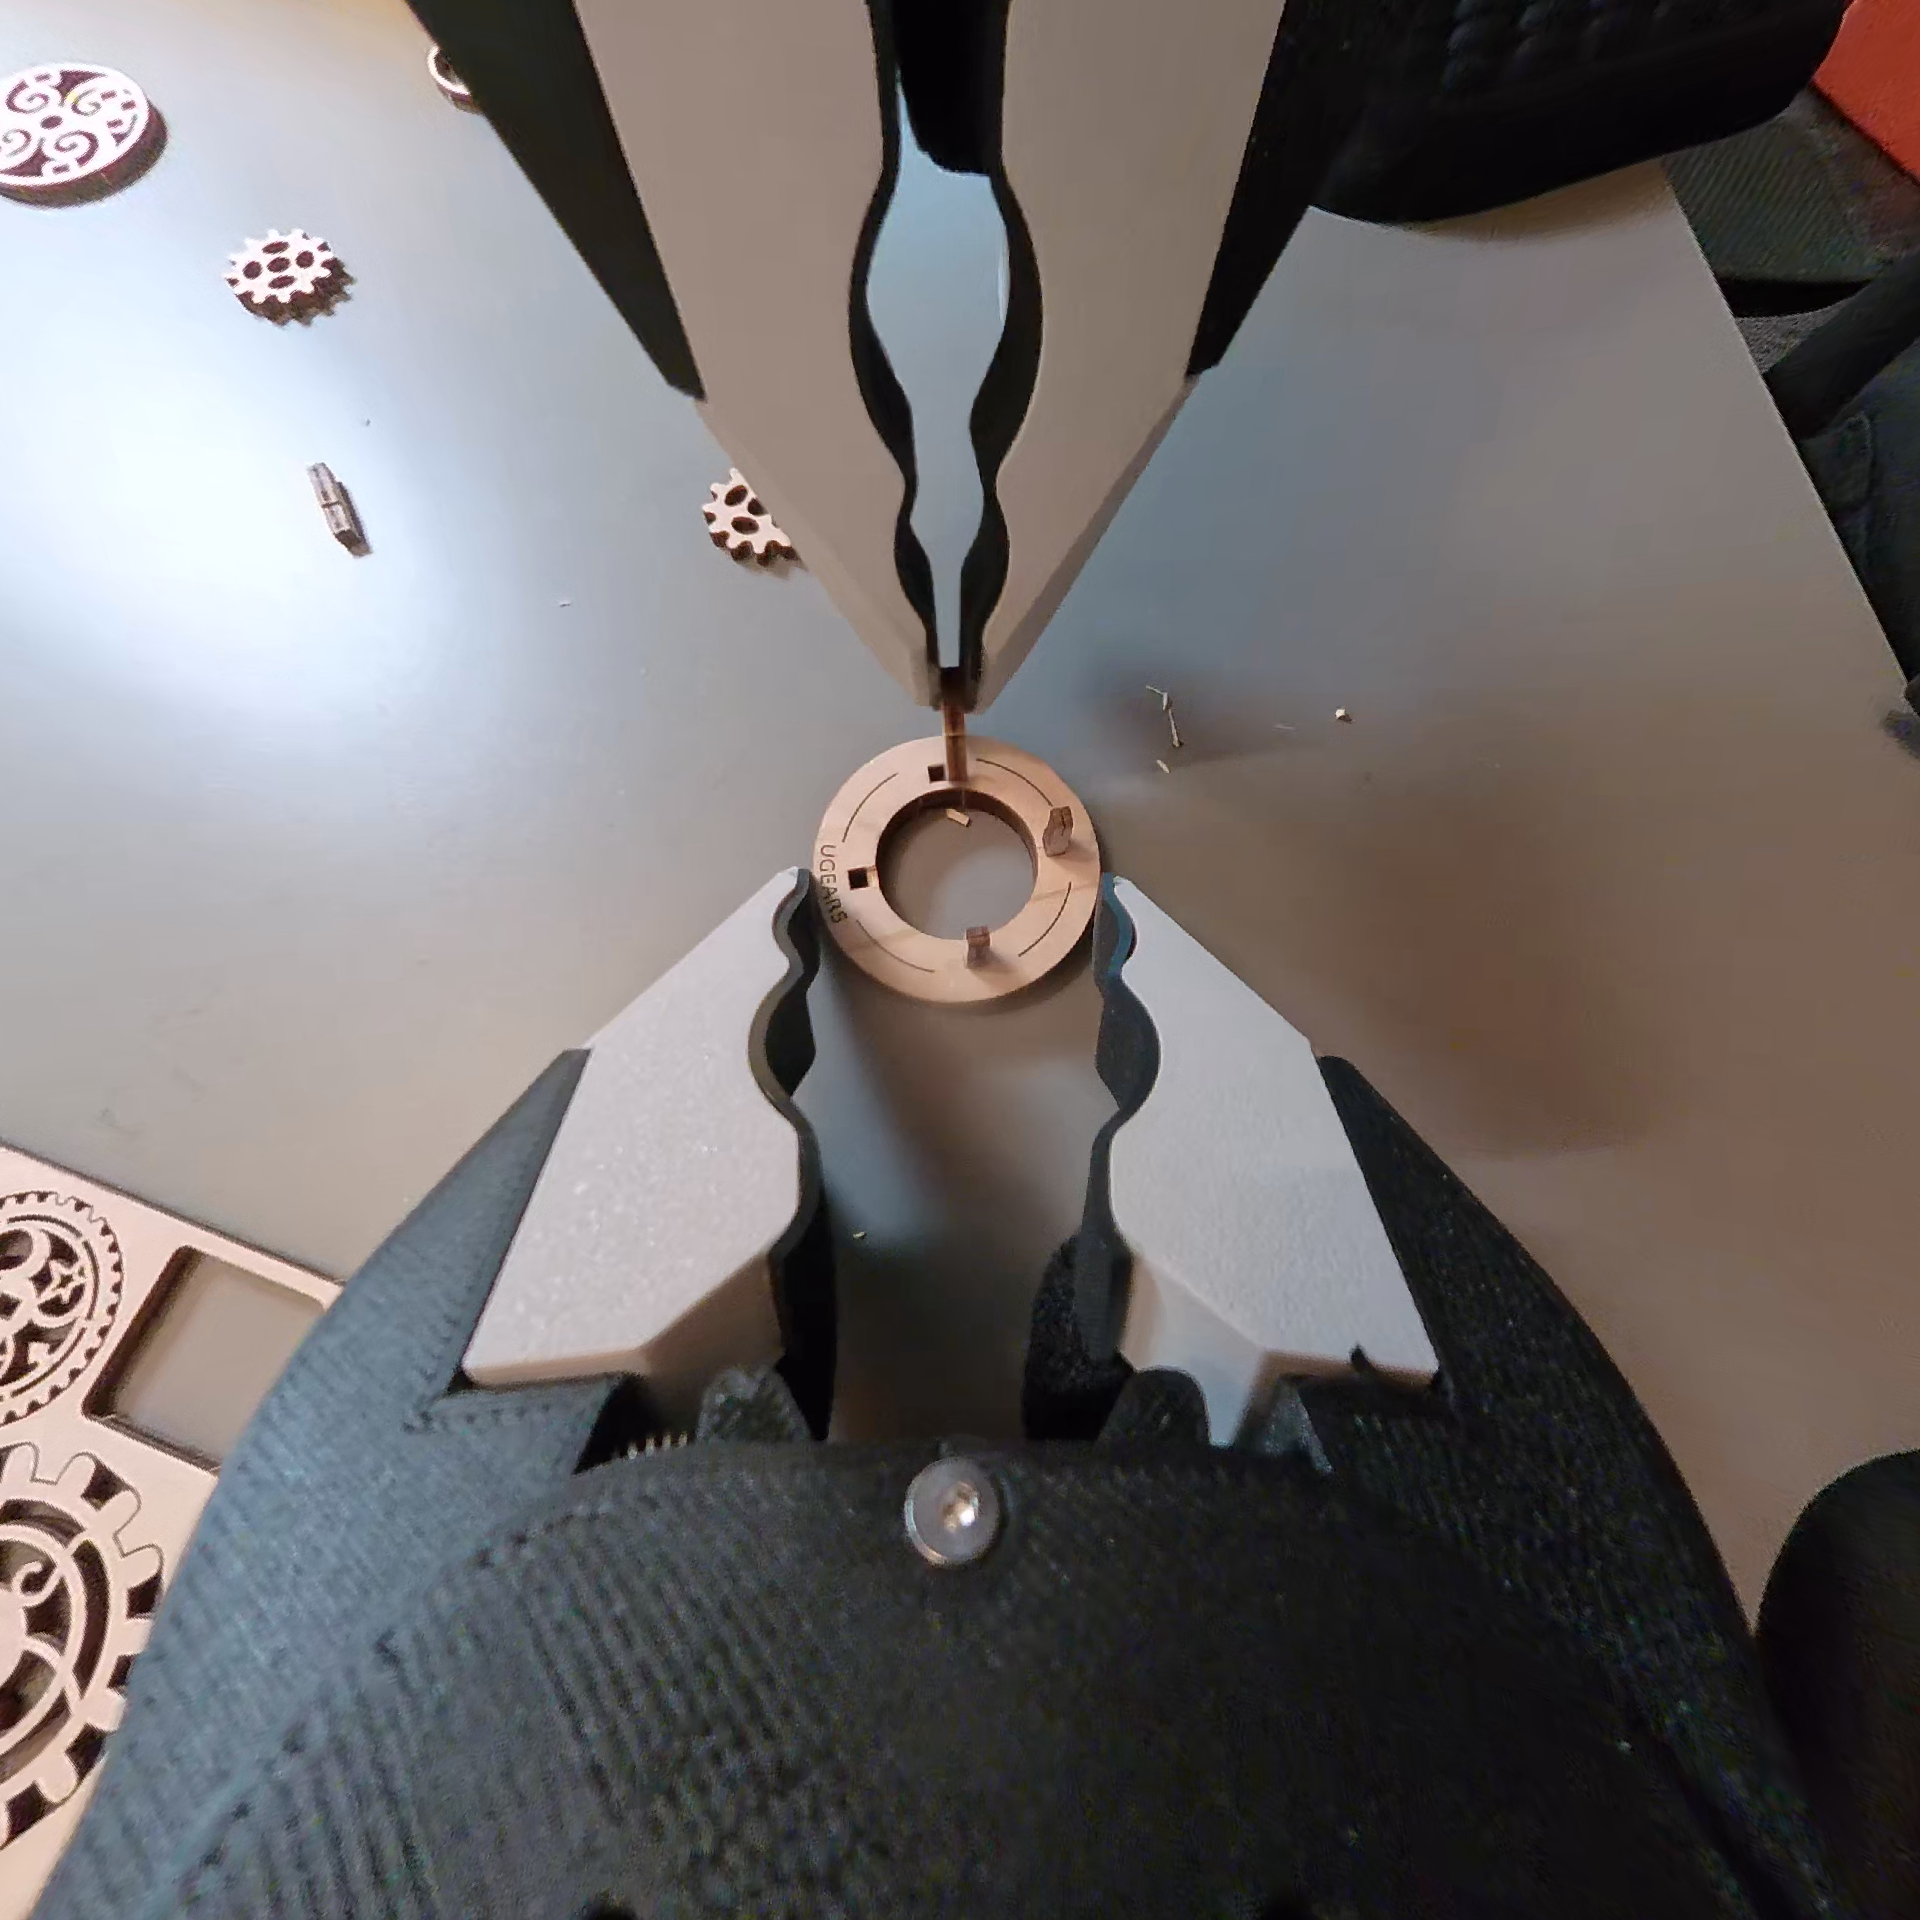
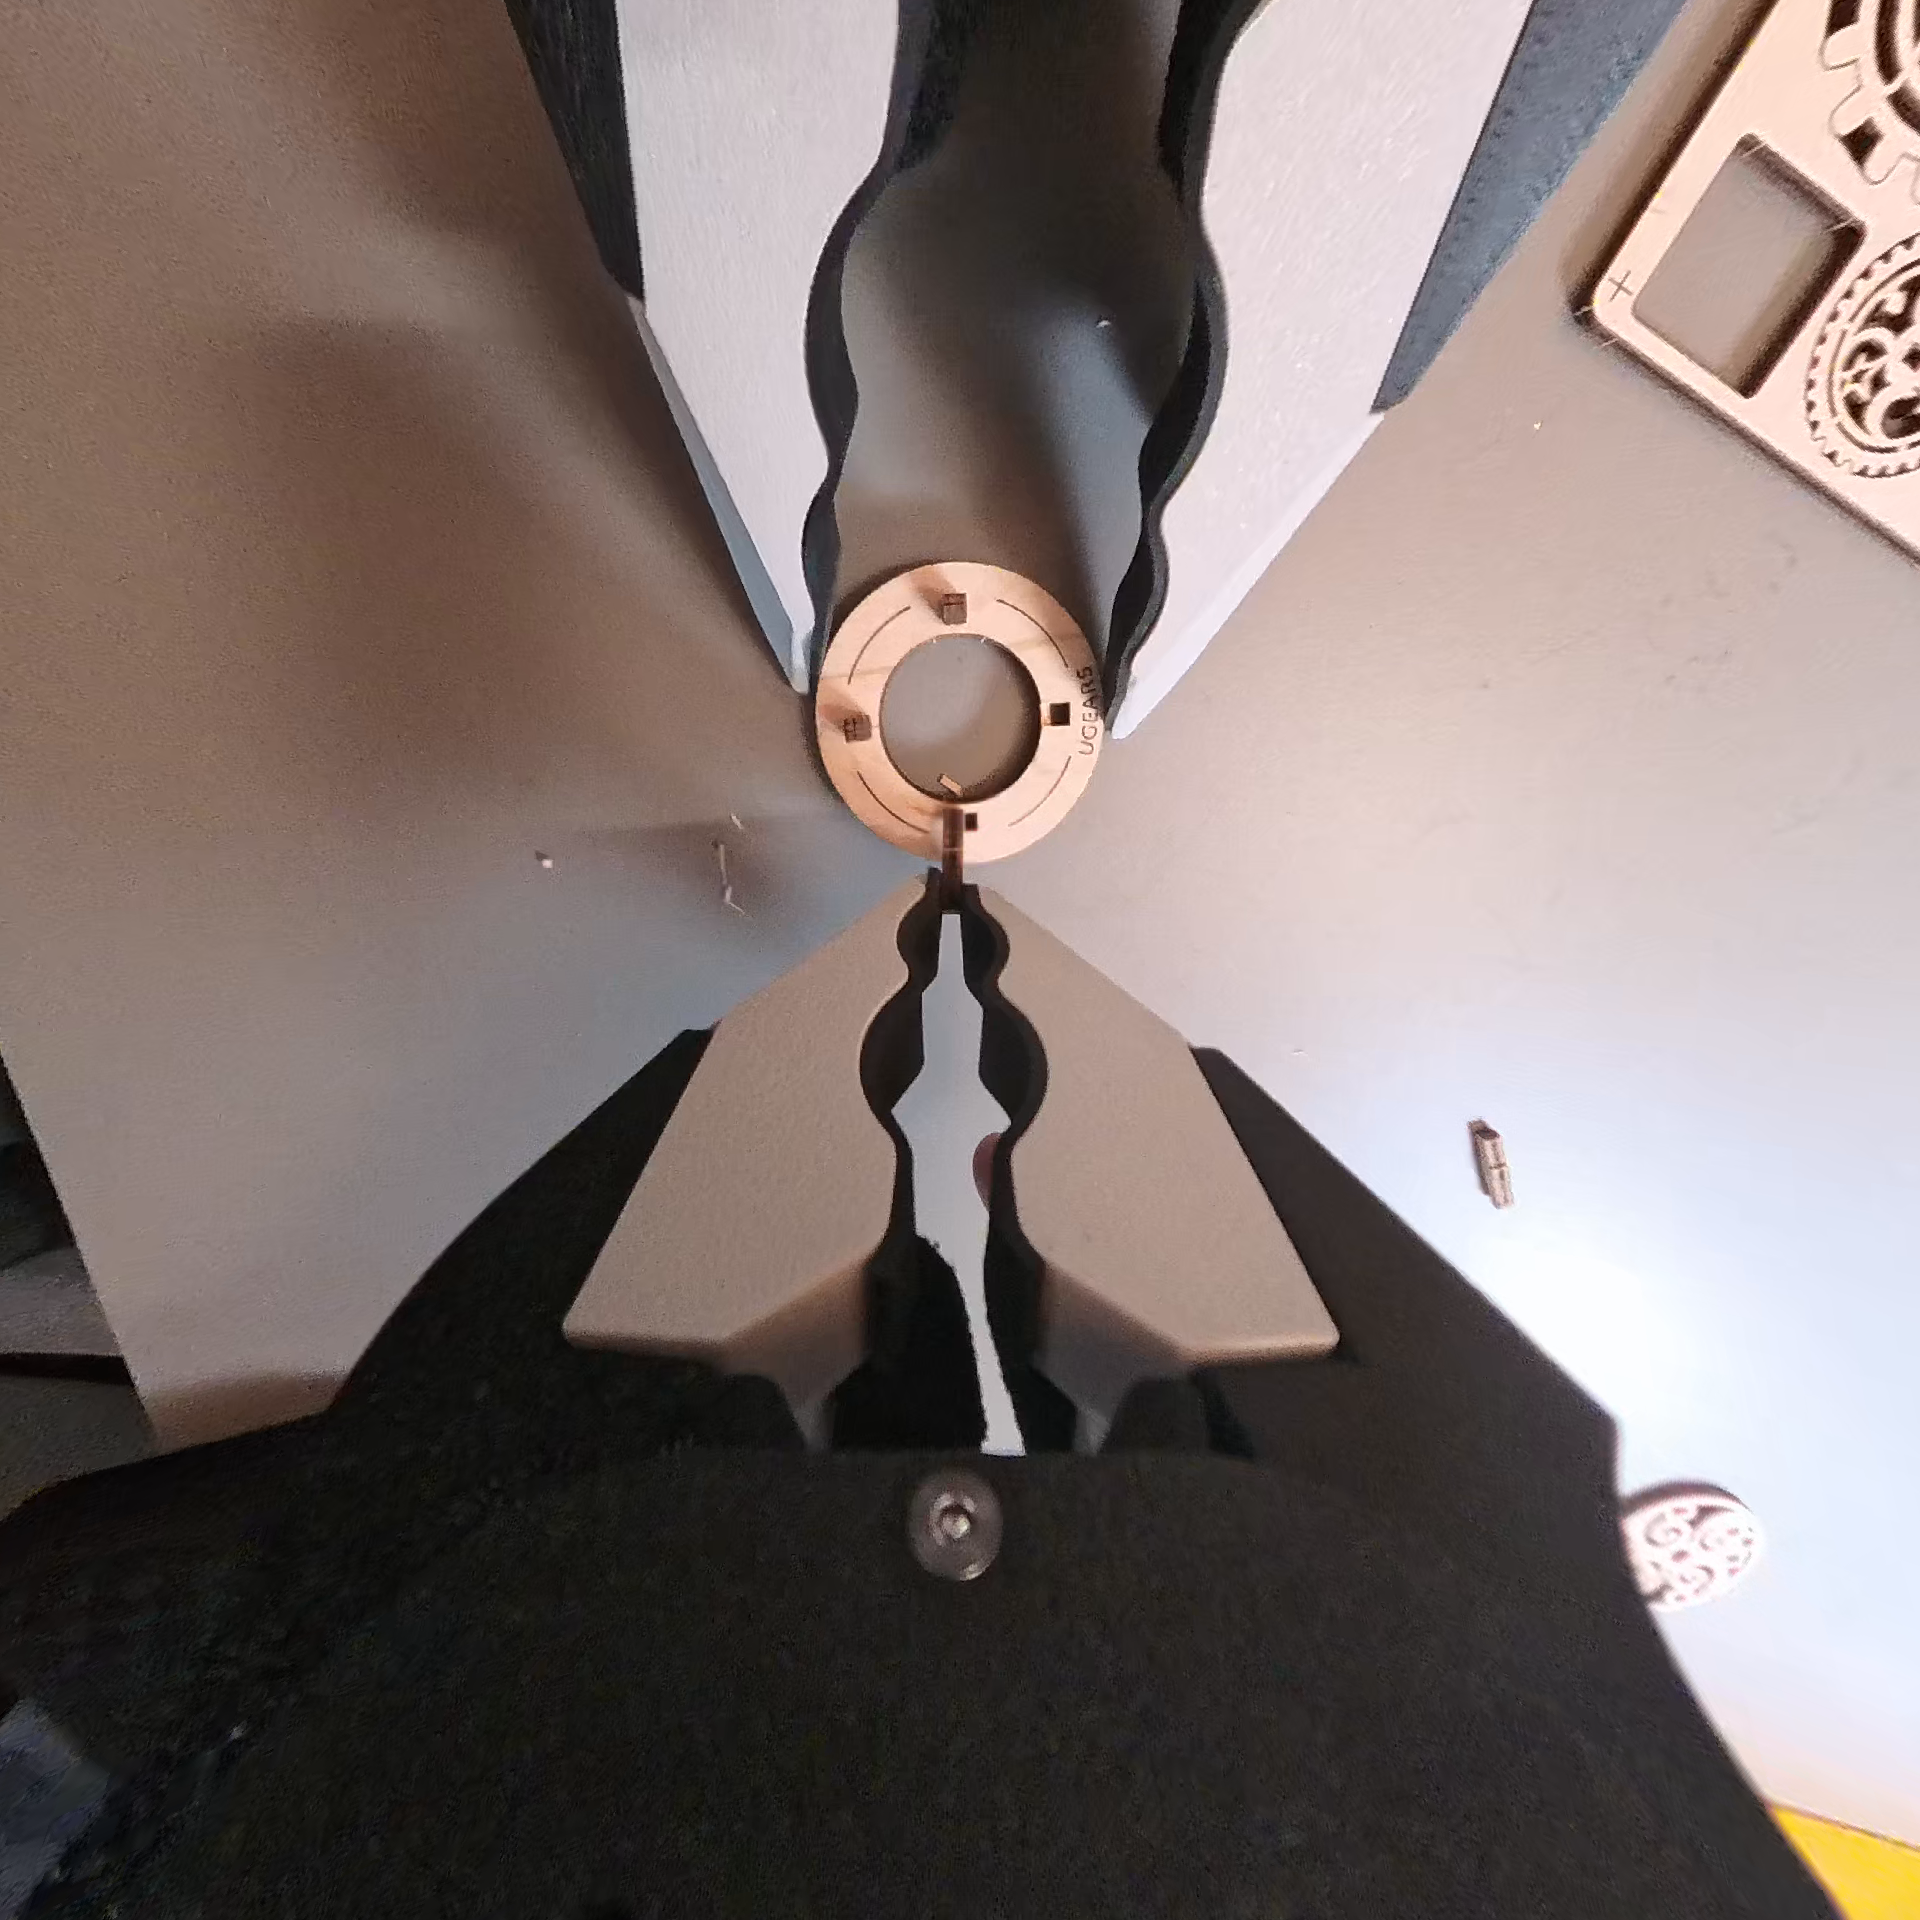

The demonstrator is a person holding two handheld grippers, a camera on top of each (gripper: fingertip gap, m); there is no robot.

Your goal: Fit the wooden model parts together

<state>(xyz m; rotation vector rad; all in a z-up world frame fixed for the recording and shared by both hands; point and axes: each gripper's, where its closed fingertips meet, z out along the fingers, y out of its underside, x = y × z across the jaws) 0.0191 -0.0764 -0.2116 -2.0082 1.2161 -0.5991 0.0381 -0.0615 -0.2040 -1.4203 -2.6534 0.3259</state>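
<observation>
Over on the far left of the left wrist view, a round filigree disc (image 1: pixel 73 130) lies on the grey table (image 1: pixel 416 883), with a small wooden gear (image 1: pixel 288 277) just right of it and a short wooden peg (image 1: pixel 338 509) lower down. At the bottom left corner sits a laser-cut wooden parts sheet (image 1: pixel 125 1330); ornate gears are still held in it, and one rectangular cutout in it shows the table through. A second small gear (image 1: pixel 746 520) peeks out from behind the right gripper (image 1: pixel 954 691).

At the centre lies the wooden ring (image 1: pixel 956 891), flat on the table. It has square slots around its face, and two of them carry short upright pegs. The left gripper (image 1: pixel 954 899) is spread, its tips on either side of the ring's near half; I cannot tell whether they touch the rim.

Opposite, the right gripper is pressed nearly together, pinching a thin wooden pin (image 1: pixel 951 732) whose lower end meets the ring at its far edge, by a slot.

Right of the ring, a few tiny wood splinters (image 1: pixel 1169 717) are scattered on the table. Nothing lies between the two grippers but the ring itself.
</observation>
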